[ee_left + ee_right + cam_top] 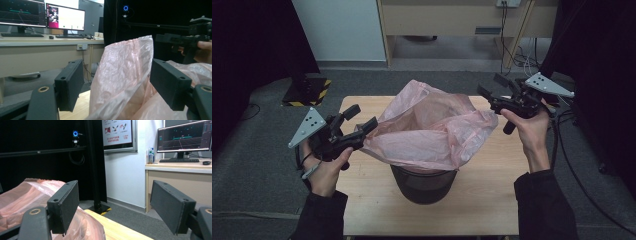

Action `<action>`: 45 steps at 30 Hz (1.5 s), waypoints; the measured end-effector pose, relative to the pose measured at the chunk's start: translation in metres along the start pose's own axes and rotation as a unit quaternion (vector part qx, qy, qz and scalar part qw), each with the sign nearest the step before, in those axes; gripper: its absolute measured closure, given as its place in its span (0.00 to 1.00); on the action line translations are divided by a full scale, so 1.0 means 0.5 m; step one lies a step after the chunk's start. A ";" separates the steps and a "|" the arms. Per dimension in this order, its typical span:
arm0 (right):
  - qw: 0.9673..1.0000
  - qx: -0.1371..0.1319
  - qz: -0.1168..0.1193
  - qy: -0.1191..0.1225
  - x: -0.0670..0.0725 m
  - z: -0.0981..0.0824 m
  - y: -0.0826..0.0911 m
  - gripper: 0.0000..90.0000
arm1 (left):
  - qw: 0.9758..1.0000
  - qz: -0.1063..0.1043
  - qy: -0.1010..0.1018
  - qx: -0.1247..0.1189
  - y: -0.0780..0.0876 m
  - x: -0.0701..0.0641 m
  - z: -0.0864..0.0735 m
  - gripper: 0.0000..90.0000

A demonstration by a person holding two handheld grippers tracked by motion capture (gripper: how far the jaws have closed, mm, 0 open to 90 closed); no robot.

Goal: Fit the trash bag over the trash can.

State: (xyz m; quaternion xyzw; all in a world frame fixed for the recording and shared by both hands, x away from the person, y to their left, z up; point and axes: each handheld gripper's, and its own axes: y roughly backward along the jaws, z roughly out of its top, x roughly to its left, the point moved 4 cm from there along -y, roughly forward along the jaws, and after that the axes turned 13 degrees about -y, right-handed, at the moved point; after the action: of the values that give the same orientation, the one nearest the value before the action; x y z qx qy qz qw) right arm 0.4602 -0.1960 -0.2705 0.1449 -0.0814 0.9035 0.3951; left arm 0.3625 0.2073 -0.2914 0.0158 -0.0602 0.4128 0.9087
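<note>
Both grippers are spread wide. Left gripper (364,127) has the pink bag (427,127) between its jaws, not pinched. Right gripper (486,95) sits empty just beside it.

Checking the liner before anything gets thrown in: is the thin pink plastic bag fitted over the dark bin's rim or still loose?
Loose: the thin pink plastic bag billows crumpled above the dark round bin, not stretched around its rim.

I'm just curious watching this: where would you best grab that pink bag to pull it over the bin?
Probably the pink bag by its loose upper rim, one side per gripper, coming in from outside. The thin film stands up above the bin and folds flat, so jaws can pinch it.
</note>
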 end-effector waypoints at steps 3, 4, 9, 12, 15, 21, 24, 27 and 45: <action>1.000 0.013 0.006 0.008 0.006 0.001 -0.017 0.26 | 1.000 -0.007 -0.004 0.005 -0.011 -0.005 0.005 0.30; 1.000 0.018 0.009 0.011 0.007 0.000 -0.022 0.26 | 1.000 -0.012 -0.007 0.012 -0.017 -0.008 0.002 0.30; 0.997 0.066 0.025 0.035 0.009 -0.030 -0.054 0.25 | 0.999 -0.025 -0.012 0.034 -0.031 -0.014 -0.020 0.30; 0.993 0.096 0.028 0.060 0.007 -0.054 -0.072 0.28 | 0.999 -0.029 -0.015 0.041 -0.034 -0.016 -0.035 0.31; 0.991 0.107 0.037 0.064 0.011 -0.067 -0.085 0.34 | 0.998 -0.033 -0.017 0.045 -0.037 -0.014 -0.045 0.33; 0.988 0.128 0.053 0.062 0.022 -0.091 -0.105 0.51 | 0.997 -0.045 -0.027 0.058 -0.044 -0.011 -0.065 0.50; 0.987 0.137 0.056 0.054 0.025 -0.098 -0.108 0.71 | 0.996 -0.048 -0.021 0.066 -0.046 -0.009 -0.074 0.65; 0.987 0.140 0.068 0.045 0.029 -0.100 -0.109 0.87 | 0.996 -0.049 -0.020 0.068 -0.046 -0.006 -0.079 0.82; 0.988 0.149 -0.015 0.019 -0.016 -0.108 -0.107 1.00 | 0.993 0.031 0.042 0.105 -0.098 0.070 -0.106 0.98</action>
State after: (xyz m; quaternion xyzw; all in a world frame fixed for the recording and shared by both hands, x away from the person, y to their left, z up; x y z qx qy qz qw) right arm 0.4939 -0.1515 -0.3225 0.1866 0.0641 0.9021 0.3838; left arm 0.4275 0.2055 -0.3388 0.0920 0.0212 0.4448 0.8907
